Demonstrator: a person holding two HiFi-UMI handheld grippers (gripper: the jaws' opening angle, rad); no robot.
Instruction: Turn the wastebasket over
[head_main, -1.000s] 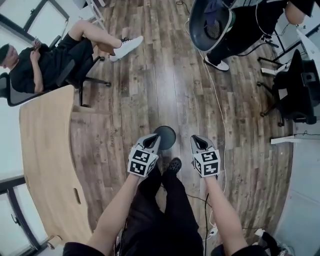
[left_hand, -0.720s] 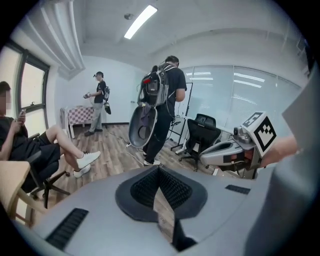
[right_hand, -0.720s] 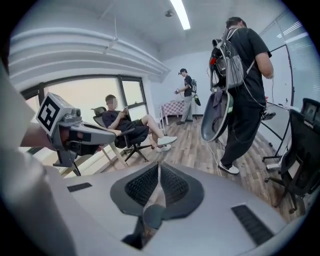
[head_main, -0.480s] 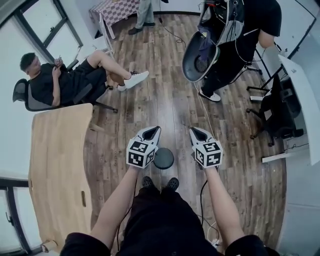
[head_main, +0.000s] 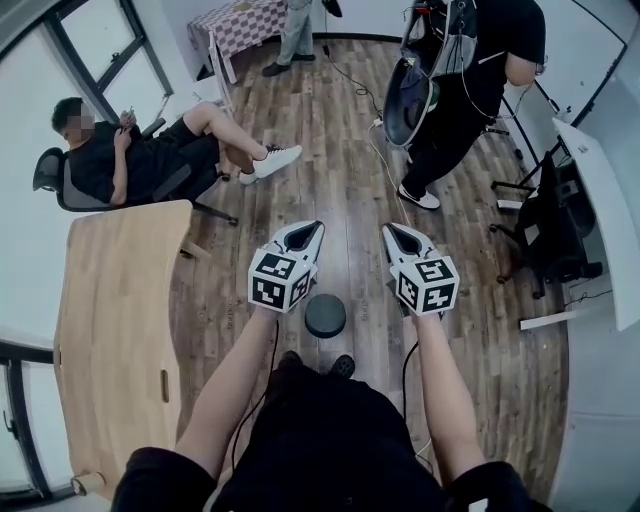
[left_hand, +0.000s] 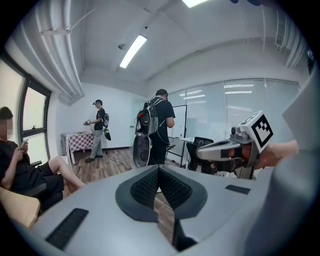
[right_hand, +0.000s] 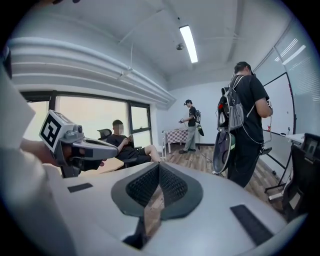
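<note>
The wastebasket (head_main: 325, 315) sits on the floor (head_main: 340, 150) just ahead of the person's shoes (head_main: 342, 364), seemingly bottom-up, so the flip looks done. The left gripper (head_main: 314, 230) and right gripper (head_main: 391, 232) hover above, clenched empty. Next likely calls only for checking it rests steady.

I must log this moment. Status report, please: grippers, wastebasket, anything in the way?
Left gripper shut, empty. Right gripper shut, empty. Wastebasket on the floor below them, not held. Only the person's shoes near it.

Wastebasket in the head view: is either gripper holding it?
No: the wastebasket sits on the floor, apart from the left gripper and right gripper, both shut and empty.
</note>
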